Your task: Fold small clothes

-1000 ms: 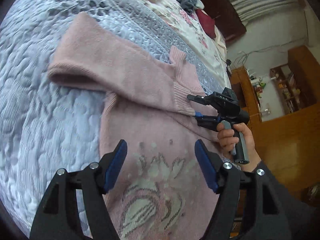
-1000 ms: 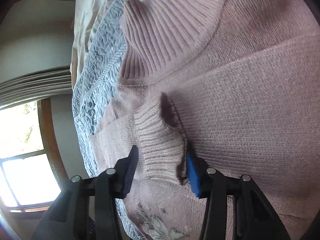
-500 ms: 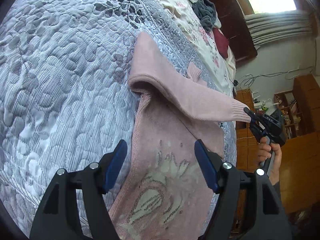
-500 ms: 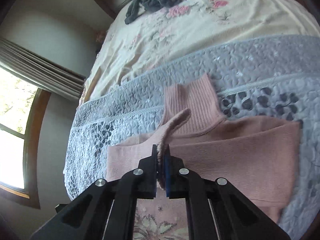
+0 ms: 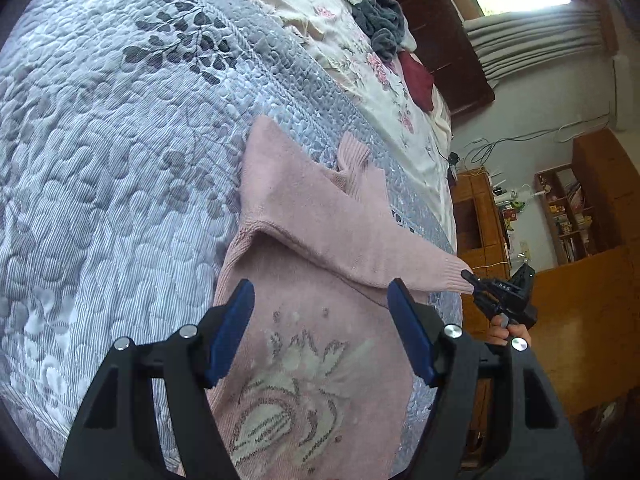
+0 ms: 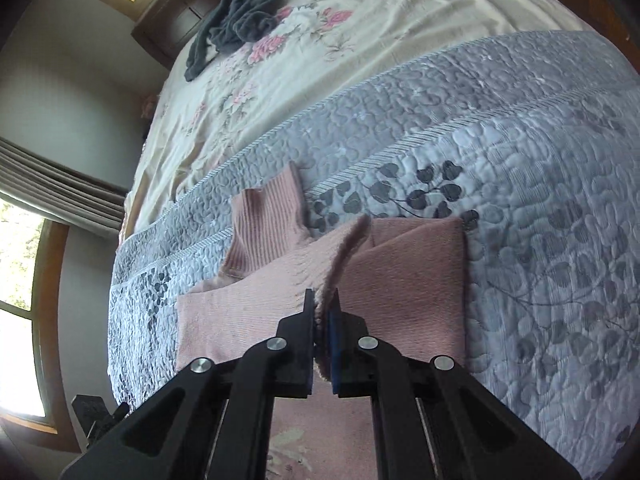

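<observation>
**A:** Where is the sweater, and which way does it lie?

**B:** A pink knitted sweater (image 5: 320, 344) lies flat on a grey quilted bedspread (image 5: 100, 184). In the left wrist view its long axis runs from the hem, close under the camera, away to the ribbed high collar (image 5: 354, 158) at the far end, which points toward a cream flowered sheet (image 5: 360, 52) further up the bed.

**A:** What does it look like?

**B:** Soft, fine knit, with a pale flower design in grey and off-white on the chest. One sleeve (image 5: 344, 232) is drawn across the body toward the right, its ribbed cuff lifted off the bed. The shoulder on the left side makes a squared, folded corner (clearest in the right wrist view).

**A:** And the grippers?

**B:** The right gripper (image 6: 322, 312) is pressed together on the cuff (image 6: 344, 256), pinching the knit between its black and blue pads; a hand (image 5: 504, 330) holds its handle past the bed's edge. The left gripper (image 5: 320, 320) hovers above the sweater's chest with its blue pads spread wide and nothing between them.

**A:** Anything else on the bed?

**B:** A crumpled dark grey garment (image 6: 236, 20) and a dark red one (image 5: 418, 80) rest on the flowered sheet, well apart from the sweater.
</observation>
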Action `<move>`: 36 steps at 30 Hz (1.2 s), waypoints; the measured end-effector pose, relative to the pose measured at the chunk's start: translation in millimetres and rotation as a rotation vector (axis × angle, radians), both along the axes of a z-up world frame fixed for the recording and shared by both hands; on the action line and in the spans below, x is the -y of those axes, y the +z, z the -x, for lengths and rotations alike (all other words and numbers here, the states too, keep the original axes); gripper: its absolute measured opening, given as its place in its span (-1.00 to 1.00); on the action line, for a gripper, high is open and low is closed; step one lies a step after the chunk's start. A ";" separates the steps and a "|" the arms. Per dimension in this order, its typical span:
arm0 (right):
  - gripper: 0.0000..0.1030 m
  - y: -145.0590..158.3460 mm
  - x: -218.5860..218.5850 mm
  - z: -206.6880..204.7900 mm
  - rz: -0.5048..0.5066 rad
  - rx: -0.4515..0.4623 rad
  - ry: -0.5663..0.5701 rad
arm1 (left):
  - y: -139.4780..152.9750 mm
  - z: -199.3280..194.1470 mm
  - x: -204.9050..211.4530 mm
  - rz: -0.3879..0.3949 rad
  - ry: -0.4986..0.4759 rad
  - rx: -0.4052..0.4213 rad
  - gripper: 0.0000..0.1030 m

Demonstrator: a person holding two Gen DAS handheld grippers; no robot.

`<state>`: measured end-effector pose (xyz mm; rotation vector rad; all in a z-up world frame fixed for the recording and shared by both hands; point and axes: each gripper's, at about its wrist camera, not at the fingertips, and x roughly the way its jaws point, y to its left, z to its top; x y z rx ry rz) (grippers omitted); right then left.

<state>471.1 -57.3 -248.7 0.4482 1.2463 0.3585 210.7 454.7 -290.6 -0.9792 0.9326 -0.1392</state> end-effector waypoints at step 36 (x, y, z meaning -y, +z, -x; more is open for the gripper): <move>-0.99 -107.1 56.8 24.3 -0.072 -0.094 -0.056 | -93.6 -161.0 17.0 -0.042 -0.275 -0.207 0.18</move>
